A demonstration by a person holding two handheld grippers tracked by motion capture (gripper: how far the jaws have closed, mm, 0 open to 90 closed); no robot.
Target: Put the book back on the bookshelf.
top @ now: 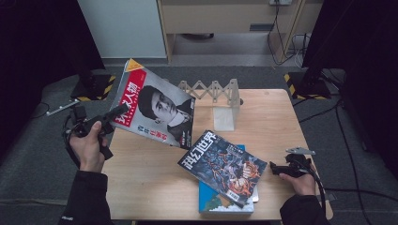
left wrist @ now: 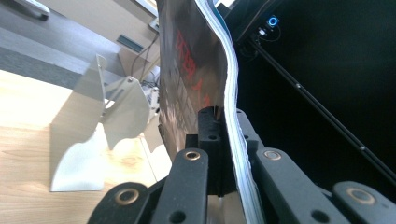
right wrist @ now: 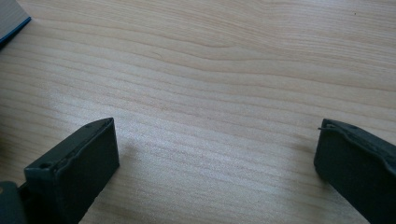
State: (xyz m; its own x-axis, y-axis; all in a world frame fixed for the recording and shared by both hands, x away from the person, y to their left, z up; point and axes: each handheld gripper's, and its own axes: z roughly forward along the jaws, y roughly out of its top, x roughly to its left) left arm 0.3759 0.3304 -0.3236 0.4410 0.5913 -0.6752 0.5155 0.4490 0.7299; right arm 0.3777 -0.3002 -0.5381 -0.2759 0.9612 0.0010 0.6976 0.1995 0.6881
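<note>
On the worktop I see the white expanding rack empty, so I judge nothing is filed yet. The portrait magazine is lifted above the worktop's left edge, my left hand-held gripper clamped on its lower corner. The sci-fi magazine lies untouched on a blue book. My right hand-held gripper waits spread wide over bare wood.

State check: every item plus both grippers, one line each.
left gripper: shut on the portrait magazine's edge
portrait magazine: closed, lifted off the table, tilted
sci-fi magazine: closed, lying flat on the blue book
blue book: closed, flat on the table, mostly covered
bookend rack: upright, nothing in it
right gripper: open, over bare wood
</note>
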